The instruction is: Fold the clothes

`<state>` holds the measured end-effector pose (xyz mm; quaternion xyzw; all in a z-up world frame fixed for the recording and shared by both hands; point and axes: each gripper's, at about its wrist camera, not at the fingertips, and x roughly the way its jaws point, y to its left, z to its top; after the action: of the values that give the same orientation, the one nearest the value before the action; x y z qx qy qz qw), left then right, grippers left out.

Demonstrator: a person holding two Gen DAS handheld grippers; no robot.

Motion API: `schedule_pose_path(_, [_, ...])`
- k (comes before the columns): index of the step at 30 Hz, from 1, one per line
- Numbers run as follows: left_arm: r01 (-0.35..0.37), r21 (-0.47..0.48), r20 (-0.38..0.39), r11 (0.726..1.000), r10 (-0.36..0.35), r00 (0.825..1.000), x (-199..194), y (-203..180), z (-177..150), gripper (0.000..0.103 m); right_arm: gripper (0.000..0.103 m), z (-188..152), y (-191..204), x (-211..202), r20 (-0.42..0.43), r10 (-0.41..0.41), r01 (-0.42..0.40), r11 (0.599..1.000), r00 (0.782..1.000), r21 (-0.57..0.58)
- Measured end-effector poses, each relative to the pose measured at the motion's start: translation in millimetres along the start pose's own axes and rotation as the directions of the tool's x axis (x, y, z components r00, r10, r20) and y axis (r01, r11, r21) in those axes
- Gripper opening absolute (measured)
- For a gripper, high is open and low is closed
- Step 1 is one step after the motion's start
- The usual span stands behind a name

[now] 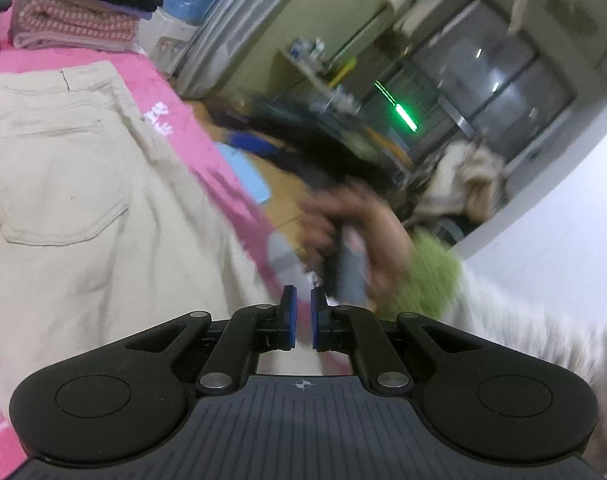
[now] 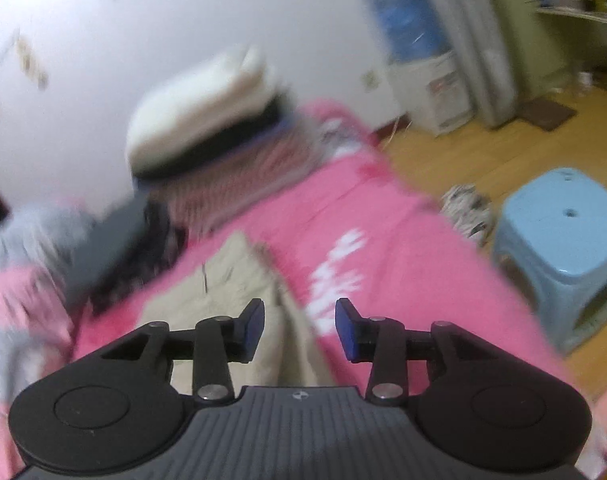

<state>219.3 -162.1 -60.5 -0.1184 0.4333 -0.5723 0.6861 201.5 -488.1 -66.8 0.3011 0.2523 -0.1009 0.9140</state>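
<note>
Walls: I see a plain white wall (image 2: 115, 40) behind the bed, with a few small blurred marks on it.
Floor: I make out yellow-brown wood flooring (image 2: 503, 152).
Furniture: I see a light blue plastic stool (image 2: 563, 240) on the floor and a water dispenser (image 2: 427, 68) against the wall, beside a grey striped curtain (image 2: 483, 40).
Windows: I see dark glass panes (image 1: 495, 80).
Light: I catch a green glow (image 1: 403, 112) among blurred shelves.

Both hand-held grippers share one build: the left gripper (image 1: 302, 318) and right gripper (image 2: 299, 330) have matte black linkage arms, silver pivot screws, round black side housings, blue pads on the fingers and a ribbed grey deck printed with a small crosshair mark. The person's hand (image 1: 355, 236) appears blurred, wearing a fuzzy green cuff (image 1: 427, 276).
</note>
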Motion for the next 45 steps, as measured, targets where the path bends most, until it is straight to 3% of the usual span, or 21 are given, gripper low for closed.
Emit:
schedule_pose_path(3, [0.027, -0.027, 0.037, 0.999, -0.026, 0.999, -5.0, 6.5, -0.7, 0.005, 0.042, -4.7, -28.7, -71.7, 0.115, -0.046, 0.039, 0.997, 0.992, 0.059])
schedule_pose_path(5, [0.027, -0.053, 0.044, 0.998, -0.024, 0.999, -4.1, 10.6, -3.0, 0.005, 0.042, -9.2, -42.2, -119.1, 0.129, -0.061, 0.049, 0.995, 0.99, 0.091])
schedule_pose_path(9, [-0.009, -0.089, 0.022, 0.996, 0.011, 1.0, -3.2, 15.9, -10.1, 0.006, 0.042, -17.1, -37.8, -171.8, 0.041, -0.017, 0.016, 1.0, 0.999, 0.026])
schedule_pose_path(11, [-0.037, -0.104, -0.005, 0.994, 0.037, 0.999, -11.7, 20.8, -13.7, 0.011, 0.042, -21.3, -27.8, -180.5, -0.049, 0.084, -0.084, 0.996, 0.995, 0.009])
schedule_pose_path(13, [-0.086, -0.126, -0.05, 0.988, 0.08, 0.996, -23.4, 26.9, -17.3, 0.017, 0.042, -29.9, -15.7, -172.0, -0.175, 0.152, -0.151, 0.988, 0.973, 0.019])
schedule_pose_path(17, [-0.213, -0.103, -0.096, 0.972, 0.203, 0.974, -54.9, 28.5, -22.1, 0.023, 0.042, -54.4, 16.6, -127.7, -0.356, 0.079, -0.109, 0.992, 0.931, -0.067])
schedule_pose_path(21, [-0.362, -0.027, -0.121, 0.932, 0.356, 0.927, -77.7, 23.6, -35.0, 0.039, 0.042, -73.1, 19.7, -97.2, -0.382, 0.004, -0.026, 0.998, 0.924, -0.054])
schedule_pose_path(23, [-0.416, -0.026, -0.136, 0.909, 0.41, 0.902, -79.8, 24.8, -43.2, 0.053, 0.042, -82.4, 20.8, -82.1, -0.393, -0.033, 0.016, 0.999, 0.919, -0.047])
schedule_pose_path(24, [-0.448, -0.035, -0.143, 0.893, 0.439, 0.887, -77.1, 26.3, -46.7, 0.055, 0.042, -87.1, 21.4, -74.6, -0.398, -0.052, 0.037, 0.998, 0.916, -0.044])
schedule_pose_path(28, [-0.56, -0.061, -0.154, 0.826, 0.546, 0.823, -65.0, 34.4, -57.8, 0.056, 0.041, -95.1, 12.8, -61.1, -0.4, -0.06, 0.065, 0.998, 0.915, -0.002])
schedule_pose_path(30, [-0.594, -0.088, -0.148, 0.8, 0.579, 0.802, -60.6, 37.1, -62.2, 0.056, 0.036, -94.9, 11.2, -60.6, -0.398, -0.044, 0.046, 0.999, 0.916, -0.003])
schedule_pose_path(31, [-0.606, -0.1, -0.153, 0.789, 0.589, 0.793, -57.3, 39.1, -63.5, 0.056, 0.032, -94.8, 10.4, -59.5, -0.391, -0.042, 0.041, 0.999, 0.919, -0.011])
schedule_pose_path(32, [-0.617, -0.112, -0.159, 0.779, 0.599, 0.785, -54.0, 41.1, -64.8, 0.056, 0.021, -94.5, 8.5, -58.0, -0.385, -0.046, 0.045, 0.999, 0.922, -0.012])
schedule_pose_path(35, [-0.628, -0.125, -0.152, 0.768, 0.611, 0.777, -47.0, 40.4, -64.7, 0.056, 0.005, -96.3, 3.3, -49.6, -0.377, -0.037, 0.047, 0.999, 0.925, 0.018])
schedule_pose_path(45, [-0.638, -0.132, -0.16, 0.759, 0.619, 0.769, -39.7, 31.8, -59.0, 0.055, 0.001, -85.4, 6.4, -60.8, -0.281, -0.047, 0.041, 0.999, 0.959, -0.025])
